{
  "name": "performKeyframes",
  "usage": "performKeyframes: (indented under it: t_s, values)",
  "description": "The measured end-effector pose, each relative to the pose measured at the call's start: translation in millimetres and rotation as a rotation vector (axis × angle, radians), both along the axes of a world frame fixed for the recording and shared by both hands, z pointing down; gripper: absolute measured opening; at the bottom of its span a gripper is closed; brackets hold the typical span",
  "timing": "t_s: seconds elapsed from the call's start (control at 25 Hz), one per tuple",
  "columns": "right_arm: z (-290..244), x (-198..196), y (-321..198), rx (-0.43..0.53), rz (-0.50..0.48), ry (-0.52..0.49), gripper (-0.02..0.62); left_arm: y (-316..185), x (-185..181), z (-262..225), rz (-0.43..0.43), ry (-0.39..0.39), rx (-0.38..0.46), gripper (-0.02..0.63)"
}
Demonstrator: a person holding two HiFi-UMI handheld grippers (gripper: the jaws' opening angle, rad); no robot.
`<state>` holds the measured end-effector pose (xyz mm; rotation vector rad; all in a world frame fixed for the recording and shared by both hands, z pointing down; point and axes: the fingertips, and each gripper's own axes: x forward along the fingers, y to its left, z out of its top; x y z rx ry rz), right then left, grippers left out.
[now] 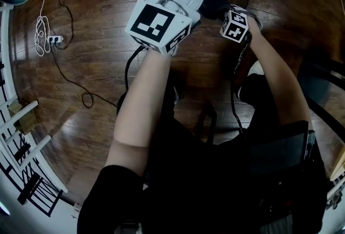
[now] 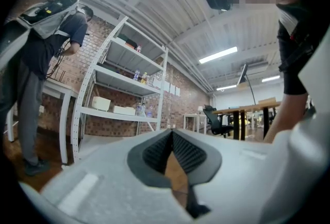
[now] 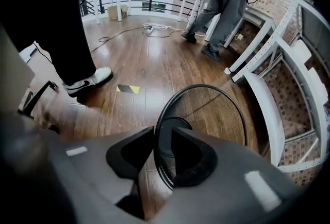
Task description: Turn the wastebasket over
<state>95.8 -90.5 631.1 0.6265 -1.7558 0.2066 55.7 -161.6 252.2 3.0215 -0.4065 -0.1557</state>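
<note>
Basket stands on the wood floor, mouth up; the solid base disc shows through the opening. It sits just in front of the person's feet, beside a white rack.

Right tongs point steeply down over the near rim. They are spread and straddle it, one pad outside the wall and one inside, and neither presses on it, so there is no grip at present.

Left tongs are held level and well above the basket — pads pressed together at the tips, nothing between them.

Handling, judged:
- Black wire mesh, so light; one pair of tongs should manage it.
- The rim band looks stiff and thin, which makes it the best place to pinch — one pad in, one out, as the right tongs sit now.
- The mesh wall probably dents if squeezed mid-height; avoid that.
- Smooth metal may swivel in the pads as the basket swings over; a firm pinch is needed.
</note>
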Motion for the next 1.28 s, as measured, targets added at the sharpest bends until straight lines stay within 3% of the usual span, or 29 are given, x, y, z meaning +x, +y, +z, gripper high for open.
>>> performKeyframes:
  t_s: [0.12, 0.2, 0.4, 0.56, 0.68, 0.8, 1.0, 1.28]
  values:
    - [-29.0, -0.9, -1.1, 0.049, 0.023, -0.086, 0.098, 0.9, 4.8, 6.1, 0.021, -0.024, -0.015, 0.003]
    - [-60.3, -7.8, -6.2, 0.108, 0.083, -0.222, 0.056, 3.1, 7.5, 10.8, 0.042, -0.037, -0.031, 0.003]
    - [-199.5, 3.1, -33.5, 0.396, 0.35, -0.668, 0.012, 15.1, 12.8, 14.7, 0.08, -0.07, -0.027, 0.003]
    - [-313.6, 27.0, -24.3, 0.622, 0.453, -0.866, 0.012, 28.1, 17.6, -0.4, 0.097, -0.049, 0.018, 0.003]
    - [-371.0, 44.6, -7.2, 0.792, 0.48, -0.951, 0.011, 32.1, 22.9, -3.1, 0.111, -0.046, 0.033, 0.003]
    - [-380.5, 49.3, 9.2, 0.873, 0.466, -1.011, 0.011, 35.7, 25.7, 2.3, 0.126, -0.048, 0.027, 0.002]
    - [-364.3, 57.2, 1.1, 0.889, 0.437, -0.991, 0.011, 42.4, 35.6, 13.9, 0.129, -0.079, 0.029, 0.002]
    - [-363.3, 50.1, -11.0, 0.826, 0.359, -1.008, 0.011, 39.1, 51.4, 20.7, 0.13, -0.07, 0.019, 0.003]
